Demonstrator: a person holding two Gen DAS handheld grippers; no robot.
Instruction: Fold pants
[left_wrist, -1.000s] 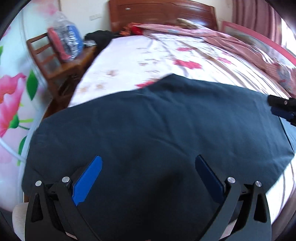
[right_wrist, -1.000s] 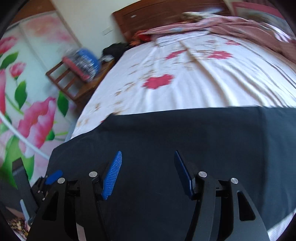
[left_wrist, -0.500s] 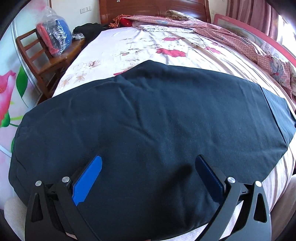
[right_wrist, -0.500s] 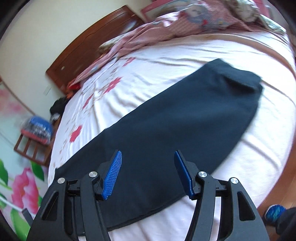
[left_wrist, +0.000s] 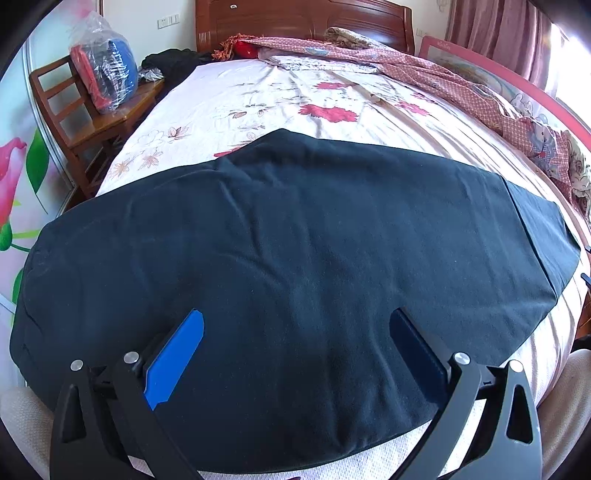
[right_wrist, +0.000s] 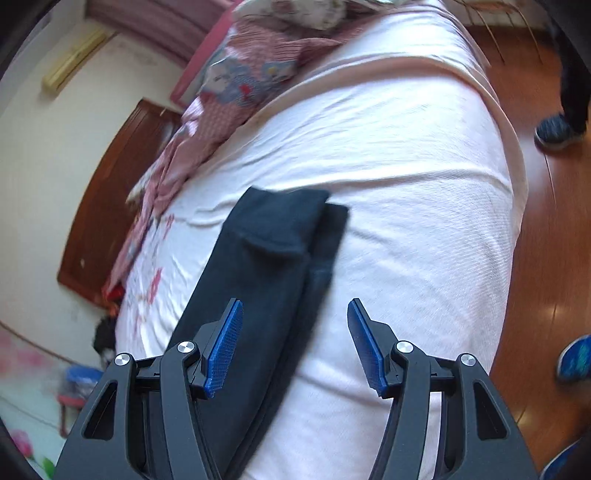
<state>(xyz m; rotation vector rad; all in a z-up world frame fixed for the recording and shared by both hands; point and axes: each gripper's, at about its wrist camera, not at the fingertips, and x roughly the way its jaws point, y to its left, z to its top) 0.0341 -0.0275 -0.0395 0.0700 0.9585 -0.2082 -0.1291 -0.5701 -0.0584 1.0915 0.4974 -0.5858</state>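
While both my tools hang over the bed, here is what shows:
Pants: dark navy pants (left_wrist: 295, 251) lie flat across the foot end of the bed (left_wrist: 258, 99), folded lengthwise into one long band, a few soft wrinkles.
Pants ends: wide rounded end at the left bed edge in the left wrist view; narrow end toward the right edge, with a seam line across it.
Pants, right view: the narrow end (right_wrist: 273, 236) shows two layers, the upper one offset from the lower, a small fold turned back on top.
My left tool: left tool (left_wrist: 295, 354) spread wide, blue pads on each side, nothing pinched; the pants lie below and between the fingers, contact cannot be told.
My right tool: right tool (right_wrist: 295, 347) spread, nothing between the pads; left finger sits over the pants band, right finger over bare sheet.
Sheet: white with red flowers (left_wrist: 328, 110), wrinkled.
Quilt: pink checked quilt (left_wrist: 424, 62) bunched along the far side and head end.
Headboard: dark wood headboard (left_wrist: 303, 18) at the wall.
Chair: wooden chair (left_wrist: 85, 122) left of the bed, with a plastic-wrapped bundle (left_wrist: 107, 70) on it.
Floor: wooden floor (right_wrist: 546, 240) right of the bed, blue shoes (right_wrist: 557, 129) on it, view blurred.
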